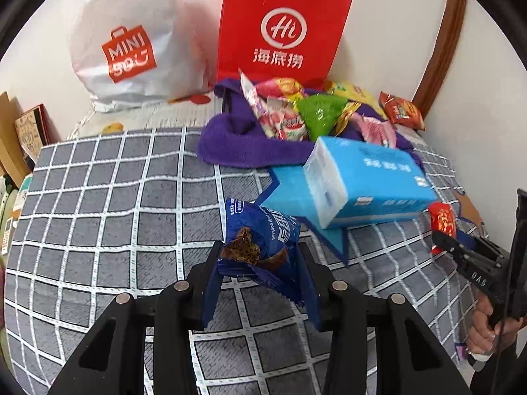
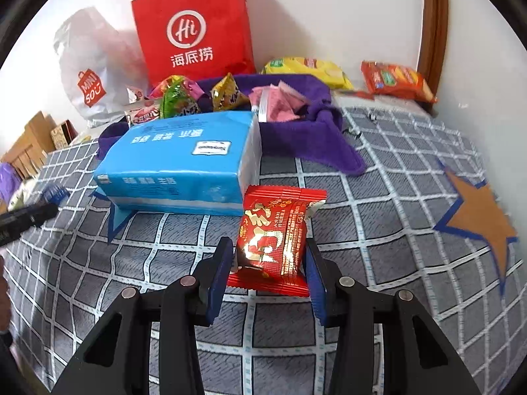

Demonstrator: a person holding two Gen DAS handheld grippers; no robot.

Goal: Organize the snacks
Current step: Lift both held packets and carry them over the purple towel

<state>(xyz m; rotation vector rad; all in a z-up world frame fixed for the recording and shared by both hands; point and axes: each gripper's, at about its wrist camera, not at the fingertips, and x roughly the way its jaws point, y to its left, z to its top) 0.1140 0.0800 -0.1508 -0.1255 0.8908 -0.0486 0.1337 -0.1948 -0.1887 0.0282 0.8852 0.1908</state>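
My left gripper (image 1: 260, 250) is shut on a dark blue cookie packet (image 1: 260, 230), held just above the grey checked cloth (image 1: 115, 197). In the right wrist view, my right gripper (image 2: 268, 247) is shut on a red snack packet (image 2: 276, 230), its blue pads (image 2: 219, 279) pressing both sides. The left wrist view also catches the right gripper (image 1: 441, 240) at the far right with the red packet (image 1: 443, 219) in it. A pile of small snacks (image 1: 296, 112) lies on a purple towel (image 1: 230, 144) at the back.
A blue tissue pack (image 2: 184, 164) lies on a blue star patch (image 1: 286, 187) in front of the towel. A red paper bag (image 1: 280, 26) and a white plastic bag (image 1: 122, 39) stand against the wall. An orange star (image 2: 481, 217) marks the cloth at right. Yellow (image 2: 309, 69) and orange (image 2: 395, 80) packets lie behind.
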